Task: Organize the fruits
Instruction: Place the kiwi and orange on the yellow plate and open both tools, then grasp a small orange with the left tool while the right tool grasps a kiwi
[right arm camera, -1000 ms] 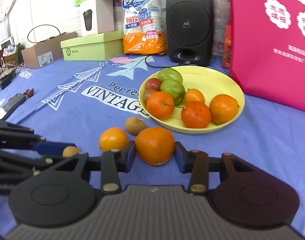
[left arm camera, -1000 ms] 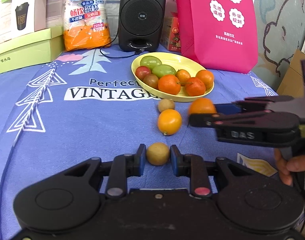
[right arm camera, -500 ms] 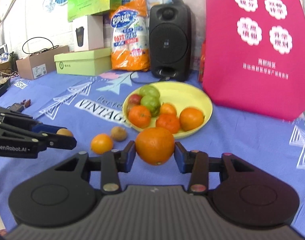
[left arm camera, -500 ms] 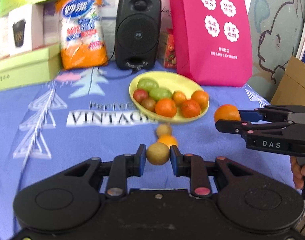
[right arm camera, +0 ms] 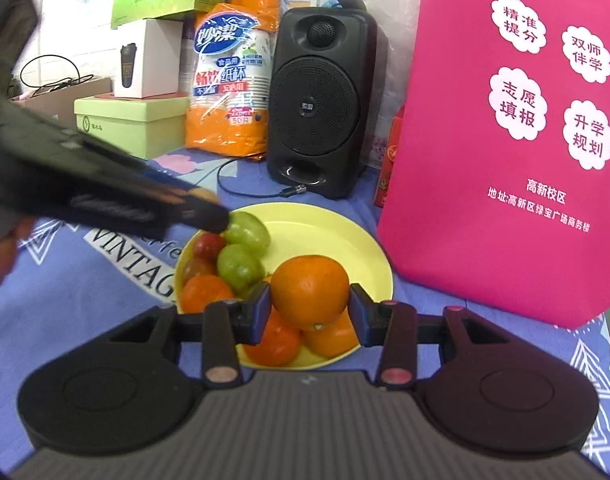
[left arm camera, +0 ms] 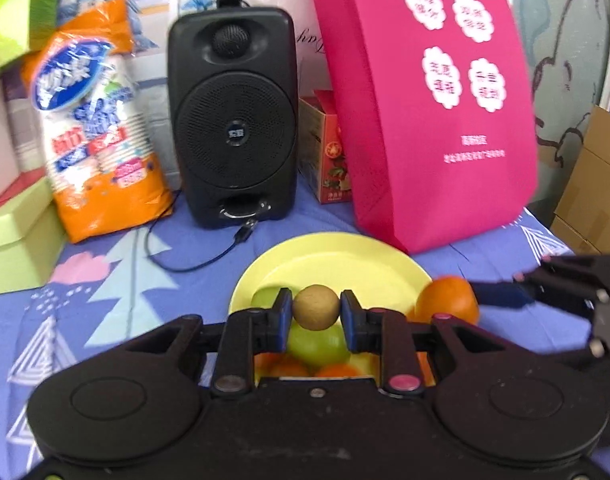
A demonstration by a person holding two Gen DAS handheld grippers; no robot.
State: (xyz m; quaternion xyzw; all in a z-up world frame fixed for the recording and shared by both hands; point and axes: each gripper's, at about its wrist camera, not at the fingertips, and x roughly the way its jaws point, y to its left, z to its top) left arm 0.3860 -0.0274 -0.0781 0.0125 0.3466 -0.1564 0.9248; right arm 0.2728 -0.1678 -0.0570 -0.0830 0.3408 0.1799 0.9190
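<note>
My left gripper is shut on a small brown kiwi-like fruit and holds it above the yellow plate. My right gripper is shut on an orange and holds it over the plate's near side. The plate holds green fruits, a red one and several oranges. In the left wrist view the right gripper's fingers hold the orange at the plate's right rim. In the right wrist view the left gripper reaches over the plate's left side.
A black speaker with a cable stands behind the plate. A pink bag stands at the back right, close to the plate. An orange pack of paper cups and a green box are at the back left. A blue printed cloth covers the table.
Both grippers have moved forward with their fruits, from above the cloth in front of the plate to over the plate. The loose fruits on the cloth are out of view.
</note>
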